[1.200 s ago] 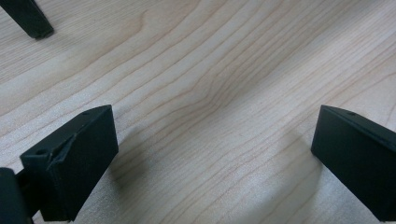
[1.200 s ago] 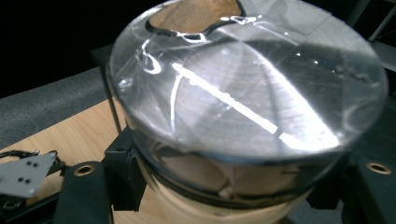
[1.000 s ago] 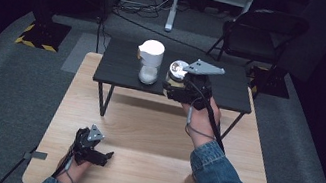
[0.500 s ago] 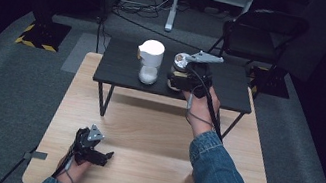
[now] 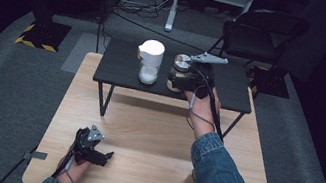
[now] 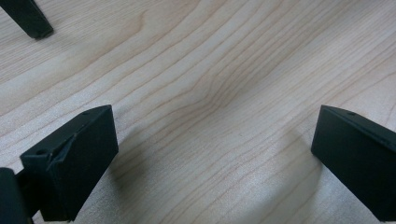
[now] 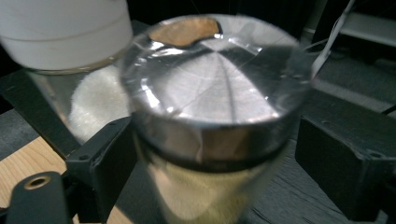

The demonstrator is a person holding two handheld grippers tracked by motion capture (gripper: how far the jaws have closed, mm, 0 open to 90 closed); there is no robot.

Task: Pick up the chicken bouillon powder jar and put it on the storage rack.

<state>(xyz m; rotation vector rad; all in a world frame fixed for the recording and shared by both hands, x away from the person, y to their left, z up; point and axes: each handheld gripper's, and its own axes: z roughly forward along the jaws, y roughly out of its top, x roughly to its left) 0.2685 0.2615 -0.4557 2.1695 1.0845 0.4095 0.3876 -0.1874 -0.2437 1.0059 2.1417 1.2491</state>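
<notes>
While the left gripper (image 5: 106, 155) is resting wide open on the wooden table (image 5: 153, 135), the right gripper (image 7: 210, 163) is straddling the silver-lidded jar (image 7: 212, 107) on the black side table (image 5: 119, 66). Its jaws have just been opening, standing apart around the jar beside the white-lidded container (image 5: 149, 61).

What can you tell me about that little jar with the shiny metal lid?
The jar is clear glass with pale powder inside and a silvery metal lid that has a small opening at its far edge. It stands upright on the small black table, to the right of a bigger white-lidded jar. The right gripper has its jaws on either side of it; they have just been opening, and the right jaw stands clear.
</notes>
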